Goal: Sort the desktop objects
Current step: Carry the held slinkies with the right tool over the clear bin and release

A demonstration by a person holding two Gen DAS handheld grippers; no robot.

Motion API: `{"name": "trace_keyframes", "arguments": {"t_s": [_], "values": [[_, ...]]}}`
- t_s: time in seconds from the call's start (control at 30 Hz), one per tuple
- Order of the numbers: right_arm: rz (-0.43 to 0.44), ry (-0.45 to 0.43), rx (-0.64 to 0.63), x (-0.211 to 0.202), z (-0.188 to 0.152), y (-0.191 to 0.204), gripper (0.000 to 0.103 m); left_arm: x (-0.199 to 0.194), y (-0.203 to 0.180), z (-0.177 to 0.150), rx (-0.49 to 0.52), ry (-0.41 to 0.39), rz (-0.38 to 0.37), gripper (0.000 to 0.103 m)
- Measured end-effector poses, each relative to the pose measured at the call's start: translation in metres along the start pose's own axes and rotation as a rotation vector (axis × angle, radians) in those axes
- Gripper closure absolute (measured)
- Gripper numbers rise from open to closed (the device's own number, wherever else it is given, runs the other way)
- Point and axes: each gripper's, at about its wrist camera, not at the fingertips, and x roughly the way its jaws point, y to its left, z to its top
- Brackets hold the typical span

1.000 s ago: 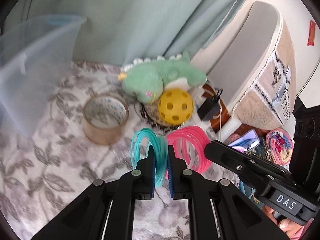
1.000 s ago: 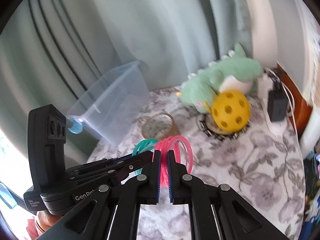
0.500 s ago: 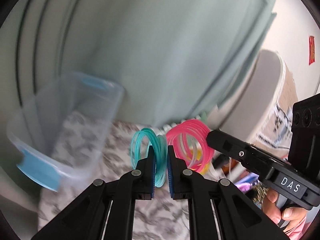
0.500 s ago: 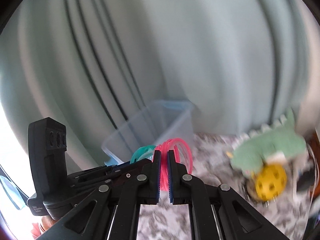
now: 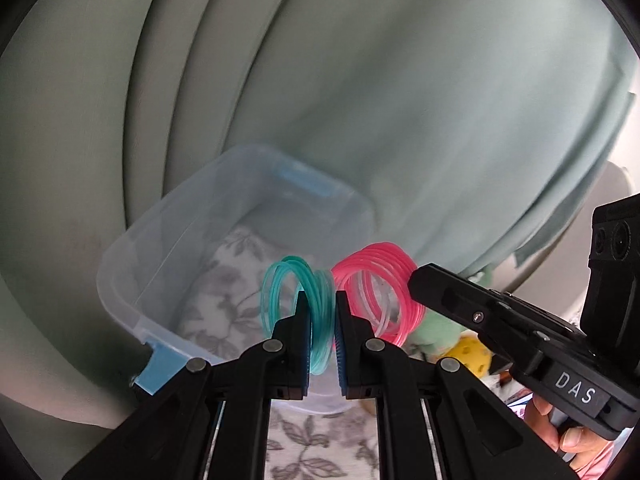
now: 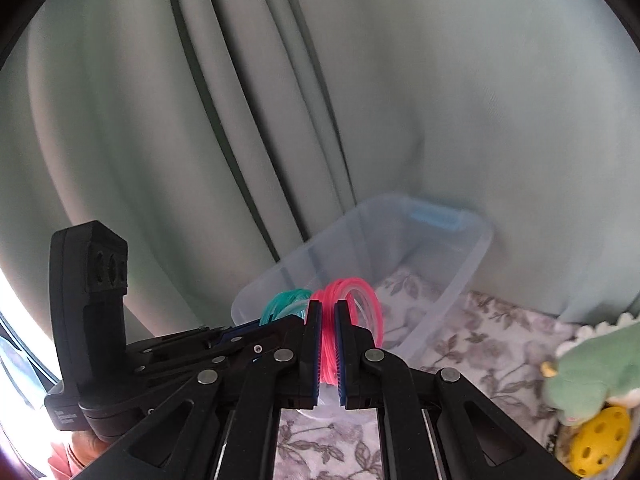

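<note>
Both grippers: black plastic, blue ribbed pads [image 5: 306,328], silver pivot screws; right gripper [image 5: 414,280] handle lettered "DAS", lower right.

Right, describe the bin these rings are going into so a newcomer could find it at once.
Start at the pale green curtain behind the flowered tablecloth. Against its folds stands the bin, left of the green plush dinosaur and the yellow holed ball. It is the only see-through plastic thing there, open-topped, with blue handles.

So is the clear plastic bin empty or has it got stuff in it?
Empty: through the clear plastic bin only the floral cloth beneath shows; its near corner is hidden.
</note>
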Motion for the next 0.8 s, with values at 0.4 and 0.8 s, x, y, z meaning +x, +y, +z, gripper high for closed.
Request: {"name": "trace_keyframes", "arguments": {"t_s": [0.4, 0.8], "values": [[0.005, 0.128, 0.051, 0.066, -0.02, -0.032, 0.096, 0.04, 0.022, -0.008, -0.007, 0.052, 0.066, 0.093], [-0.04, 0.136, 0.066, 0.063, -0.016, -0.041, 0.092, 0.038, 0.015, -0.011, -0.017, 0.065, 0.06, 0.084]]}}
